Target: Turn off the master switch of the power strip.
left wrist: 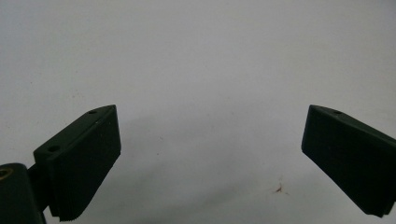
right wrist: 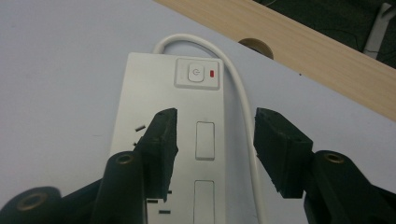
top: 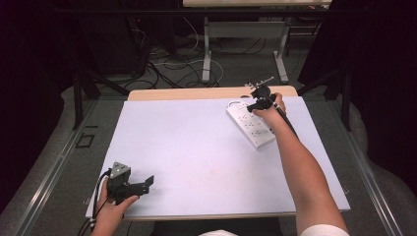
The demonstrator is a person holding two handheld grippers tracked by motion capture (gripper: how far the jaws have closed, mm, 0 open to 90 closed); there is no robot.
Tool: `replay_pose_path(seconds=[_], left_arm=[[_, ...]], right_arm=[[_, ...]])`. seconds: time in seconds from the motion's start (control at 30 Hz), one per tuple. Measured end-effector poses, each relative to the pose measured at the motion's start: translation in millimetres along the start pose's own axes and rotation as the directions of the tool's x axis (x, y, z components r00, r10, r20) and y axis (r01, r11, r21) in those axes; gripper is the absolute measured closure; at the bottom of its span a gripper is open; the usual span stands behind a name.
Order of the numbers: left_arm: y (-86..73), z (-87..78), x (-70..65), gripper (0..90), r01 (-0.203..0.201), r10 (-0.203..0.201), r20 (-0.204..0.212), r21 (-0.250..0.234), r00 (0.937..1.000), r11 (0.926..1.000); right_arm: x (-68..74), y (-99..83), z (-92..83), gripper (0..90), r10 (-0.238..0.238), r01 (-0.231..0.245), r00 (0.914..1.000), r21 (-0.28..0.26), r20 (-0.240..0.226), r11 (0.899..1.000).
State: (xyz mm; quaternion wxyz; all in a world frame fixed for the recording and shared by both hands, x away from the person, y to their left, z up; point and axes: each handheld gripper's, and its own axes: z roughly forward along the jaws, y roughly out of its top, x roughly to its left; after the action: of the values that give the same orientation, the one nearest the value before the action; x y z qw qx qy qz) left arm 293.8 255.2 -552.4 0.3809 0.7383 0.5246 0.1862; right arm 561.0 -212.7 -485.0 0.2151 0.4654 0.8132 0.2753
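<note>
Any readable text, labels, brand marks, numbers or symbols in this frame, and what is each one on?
No words, brand or numbers can be read anywhere.
Power symbol (a circle with a short stroke): on the switch button at the end of the white power strip, beside a small red indicator.
The high view shows the power strip's sockets too small to make out any marking.

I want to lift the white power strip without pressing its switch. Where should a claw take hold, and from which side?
Probably across its narrow width, mid-body, coming from above. The power strip lies flat with long parallel edges, and the switch sits at the far end. Its cord runs along one edge, so include or clear it. The right claw is open above it.
</note>
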Motion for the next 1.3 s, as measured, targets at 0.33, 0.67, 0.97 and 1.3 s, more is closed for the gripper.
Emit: replay_pose_path(seconds=[0.33, 0.67, 0.97, 1.3], left_arm=[[-3.1, -2.4, -0.1, 5.2, 0.012, -0.012, -0.014, 0.0, 0.9998, 0.9999], [-6.1, -5.7, 2.0, 5.3, 0.024, -0.024, -0.029, 0.001, 0.9993, 0.9997], [-8.2, -9.5, 4.0, 5.3, 0.038, -0.038, -0.038, -0.007, 0.9986, 0.9993], [-10.2, -10.8, 4.8, 5.5, 0.056, -0.056, -0.037, -0.008, 0.9977, 0.9984]], right_arm=[[-5.1, 0.3, 15.8, 67.8, 0.027, -0.027, 0.9996, -0.01, 0.011, 1.0], [-8.1, 6.9, 27.1, 85.1, 0.037, -0.036, 0.9982, 0.011, -0.048, 0.999], [-4.7, 13.1, 32.6, 90.0, 0.074, -0.078, 0.9947, -0.058, -0.071, 0.995], [-8.8, 9.5, 45.7, 90.0, 0.096, -0.101, 0.9923, -0.07, -0.078, 0.992]])
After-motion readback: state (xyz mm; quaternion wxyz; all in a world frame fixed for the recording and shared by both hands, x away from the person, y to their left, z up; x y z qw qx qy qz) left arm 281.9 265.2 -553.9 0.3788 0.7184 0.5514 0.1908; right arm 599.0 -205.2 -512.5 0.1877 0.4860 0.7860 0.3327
